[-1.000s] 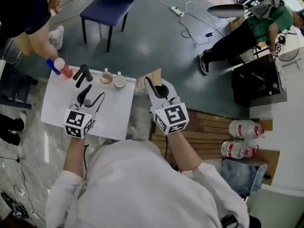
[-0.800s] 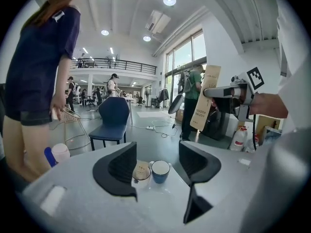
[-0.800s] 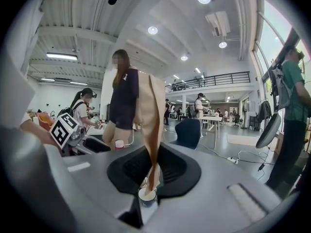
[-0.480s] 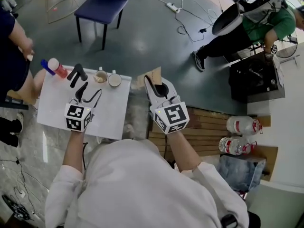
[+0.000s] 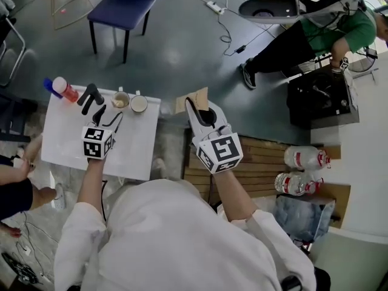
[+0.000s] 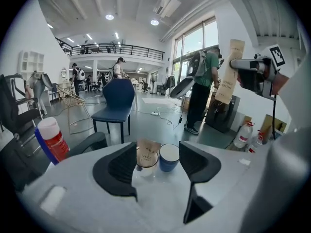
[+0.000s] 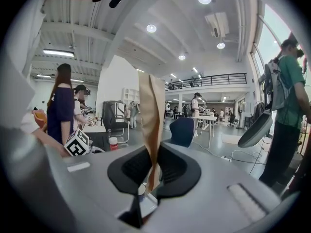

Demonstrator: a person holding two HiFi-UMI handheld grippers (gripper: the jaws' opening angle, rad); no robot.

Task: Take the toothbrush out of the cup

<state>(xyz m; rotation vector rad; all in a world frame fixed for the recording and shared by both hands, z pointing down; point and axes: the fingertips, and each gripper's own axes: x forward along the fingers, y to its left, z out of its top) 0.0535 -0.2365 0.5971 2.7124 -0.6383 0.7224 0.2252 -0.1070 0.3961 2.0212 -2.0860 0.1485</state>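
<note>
Two cups stand at the far edge of the white table (image 5: 66, 141): a white cup (image 5: 120, 99) (image 6: 147, 160) with a brown paper toothbrush packet (image 6: 148, 150) standing in it, and a blue cup (image 5: 139, 103) (image 6: 168, 157) to its right. My left gripper (image 5: 108, 116) (image 6: 157, 163) hovers low just in front of them; its jaws have just been opening and now stand wide with nothing between them. Off the table's right side, my right gripper (image 5: 200, 109) (image 7: 154, 168) is shut on another brown paper toothbrush packet (image 5: 193, 97) (image 7: 151, 115), held upright.
A red bottle with a white cap (image 5: 63, 88) (image 6: 52, 140) and a black handled object (image 5: 90, 97) lie at the table's far left. A blue chair (image 5: 124, 5) stands beyond. Water bottles (image 5: 303, 157) and a wooden pallet (image 5: 267, 162) are at right. Other people stand nearby.
My left gripper has sunk toward the table and come closer to the cups. The person who leaned over the far left corner has drawn back. The right gripper still holds its packet.
</note>
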